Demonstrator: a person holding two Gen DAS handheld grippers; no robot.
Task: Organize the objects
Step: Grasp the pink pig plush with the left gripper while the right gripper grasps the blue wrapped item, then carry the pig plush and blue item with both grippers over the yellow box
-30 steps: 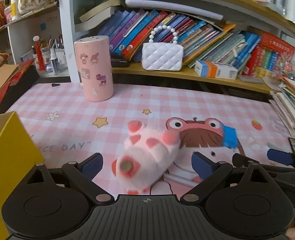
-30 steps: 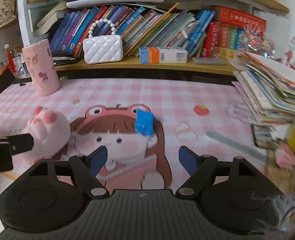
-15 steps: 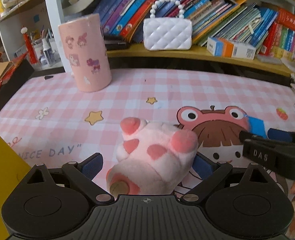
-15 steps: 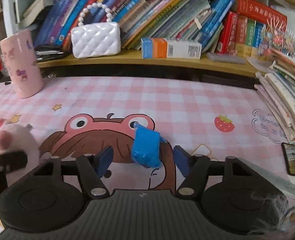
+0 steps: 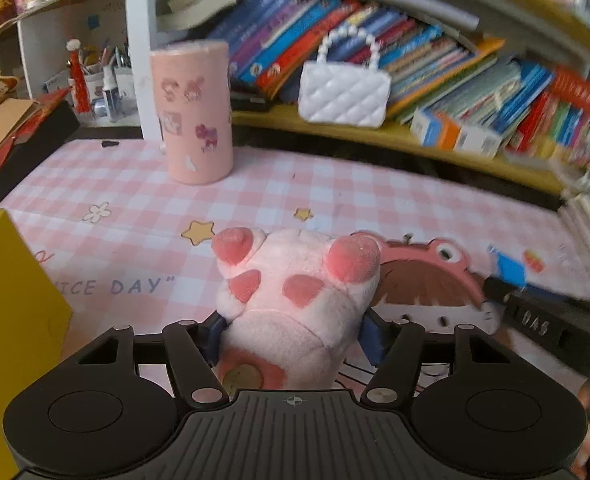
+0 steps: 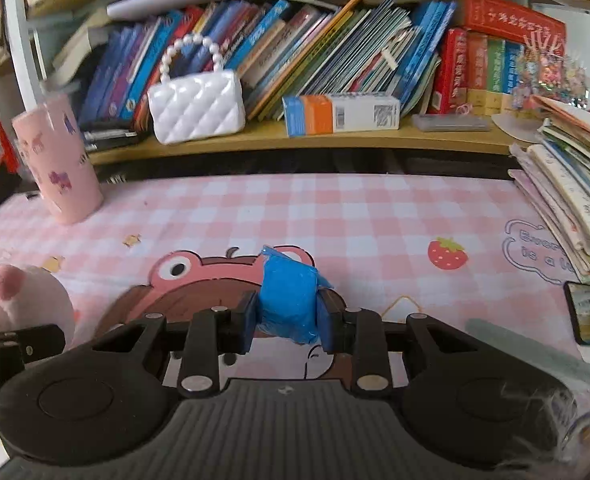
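Left wrist view: the left gripper (image 5: 293, 330) was clamped on the pink plush paw (image 5: 295, 304), blue pads pressed into both of its sides, toe pads pointing toward 12 o'clock. The paw sat at frame centre over the pink checked mat (image 5: 335, 196). A pink cylinder (image 5: 193, 110) stood on the mat at 11 o'clock, well apart from the paw. A white quilted purse (image 5: 343, 94) rested on the shelf at 12 o'clock, leaning books behind it. A yellow box (image 5: 11, 312) filled the 9 o'clock edge. The right gripper's black finger entered at 3 o'clock beside a blue packet (image 5: 509, 268); that region was blurred.

Right wrist view: the right gripper (image 6: 287, 316) was closed around the blue packet (image 6: 289, 300), pads touching both sides, above the frog-hat cartoon printed on the mat (image 6: 375, 216). The plush paw (image 6: 23, 296) showed at 9 o'clock with a black finger of the left gripper just below it. The cylinder (image 6: 57, 160) stood at 10 o'clock, the purse (image 6: 197, 106) at 11 o'clock, an orange-and-blue carton (image 6: 341, 114) on the shelf at 12 o'clock, and a stack of booklets (image 6: 567, 192) at 2 o'clock.
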